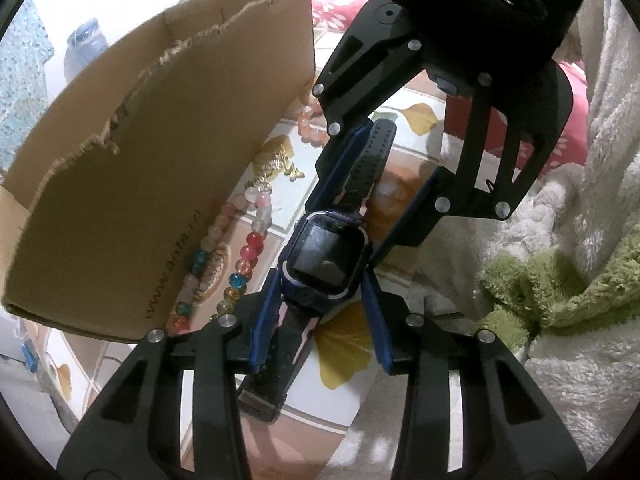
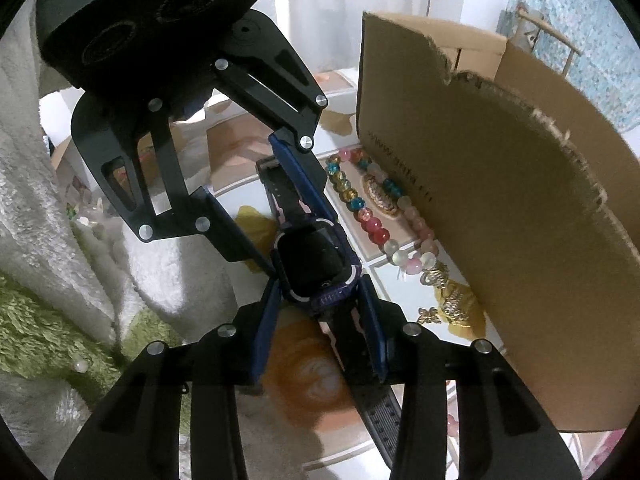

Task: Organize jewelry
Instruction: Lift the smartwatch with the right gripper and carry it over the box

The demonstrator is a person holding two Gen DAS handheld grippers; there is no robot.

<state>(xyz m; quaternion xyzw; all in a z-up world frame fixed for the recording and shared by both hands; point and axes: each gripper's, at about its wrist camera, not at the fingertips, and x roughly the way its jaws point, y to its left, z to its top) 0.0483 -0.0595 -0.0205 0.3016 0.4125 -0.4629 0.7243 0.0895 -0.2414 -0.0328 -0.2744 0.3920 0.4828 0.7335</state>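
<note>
Purple-cased watch (image 1: 326,258) hangs between the two tools, strap running lengthwise from one to the other. The left gripper (image 1: 320,312) and right gripper (image 2: 320,316) each clamp a strap end. Only the right view shows the butterfly charm (image 2: 429,315) by the cardboard box (image 2: 500,208).

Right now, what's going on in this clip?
A person with a handheld gripper in each hand is sorting jewelry. Both grippers sit around a dark smartwatch: the left gripper straddles the strap on one side of the face, the right gripper the strap on the other side. Whether the pads actually press the strap is unclear. A beaded bracelet and a gold piece lie on the patterned surface beside a torn cardboard box.
</note>
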